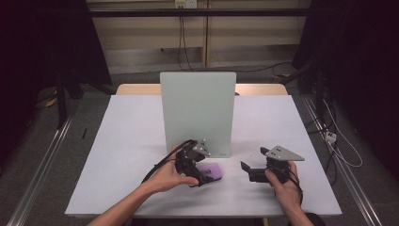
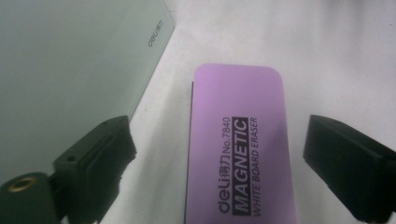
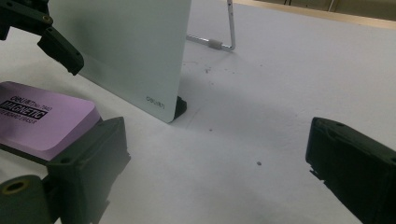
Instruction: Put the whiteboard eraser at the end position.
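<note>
A purple magnetic whiteboard eraser point(image 1: 211, 169) lies flat on the white table point(image 1: 127, 141), just in front of a small upright whiteboard point(image 1: 197, 110). My left gripper point(image 1: 203, 173) is low over the eraser's near end and open. In the left gripper view the eraser point(image 2: 238, 140) lies lengthwise between the two black jaws, with a gap on each side. My right gripper point(image 1: 252, 159) hovers to the right of the eraser, open, with nothing between its fingers. The right gripper view has the eraser point(image 3: 42, 116) at its left and the board point(image 3: 126, 46) behind it.
The whiteboard stands on a wire leg point(image 3: 224, 32) and a small black foot point(image 3: 181, 105). Behind the white table a wooden tabletop edge point(image 1: 136, 88) shows. Cables point(image 1: 183, 42) hang on the far wall, and dark curtains flank the space.
</note>
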The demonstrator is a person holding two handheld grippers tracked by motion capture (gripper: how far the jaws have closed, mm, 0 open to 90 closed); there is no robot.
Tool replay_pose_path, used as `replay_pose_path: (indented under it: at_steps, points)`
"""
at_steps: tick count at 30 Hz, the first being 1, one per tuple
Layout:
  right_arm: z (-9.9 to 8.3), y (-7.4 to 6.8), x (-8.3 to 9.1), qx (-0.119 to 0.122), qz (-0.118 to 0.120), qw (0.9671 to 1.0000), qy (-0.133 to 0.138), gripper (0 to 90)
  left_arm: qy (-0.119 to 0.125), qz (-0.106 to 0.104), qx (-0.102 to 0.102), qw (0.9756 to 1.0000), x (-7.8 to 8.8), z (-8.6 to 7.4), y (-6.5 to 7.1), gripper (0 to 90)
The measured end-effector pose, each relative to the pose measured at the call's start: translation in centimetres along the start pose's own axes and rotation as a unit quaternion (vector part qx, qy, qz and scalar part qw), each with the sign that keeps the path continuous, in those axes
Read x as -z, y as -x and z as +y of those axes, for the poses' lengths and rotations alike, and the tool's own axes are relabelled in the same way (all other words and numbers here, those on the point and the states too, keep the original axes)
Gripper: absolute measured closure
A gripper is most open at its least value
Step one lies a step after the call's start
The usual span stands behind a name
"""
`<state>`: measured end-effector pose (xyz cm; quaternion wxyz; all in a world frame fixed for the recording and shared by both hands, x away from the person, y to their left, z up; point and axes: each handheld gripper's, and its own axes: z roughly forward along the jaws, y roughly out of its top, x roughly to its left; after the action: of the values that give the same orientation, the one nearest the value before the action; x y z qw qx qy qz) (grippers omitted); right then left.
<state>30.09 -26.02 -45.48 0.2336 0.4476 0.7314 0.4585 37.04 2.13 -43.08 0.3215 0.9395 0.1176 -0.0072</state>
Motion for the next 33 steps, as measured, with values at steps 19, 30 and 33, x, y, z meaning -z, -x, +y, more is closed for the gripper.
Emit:
replay_pose_path:
  at_steps: [19,30,33]
  points:
    - [0.0,0.0,0.0,0.000,-0.001,1.0000,0.000,5.2,0.095,0.077,0.033,0.9920,3.0,-0.3,-0.6,6.2]
    - [0.0,0.0,0.0,0.001,-0.002,1.0000,-0.001,5.2,0.141,0.103,0.053,0.9832,4.9,-2.0,-0.9,6.0]
    - [0.0,-0.1,0.0,0.002,-0.002,1.0000,-0.002,5.3,0.159,0.112,0.064,0.9788,5.6,-2.5,-1.1,6.0]
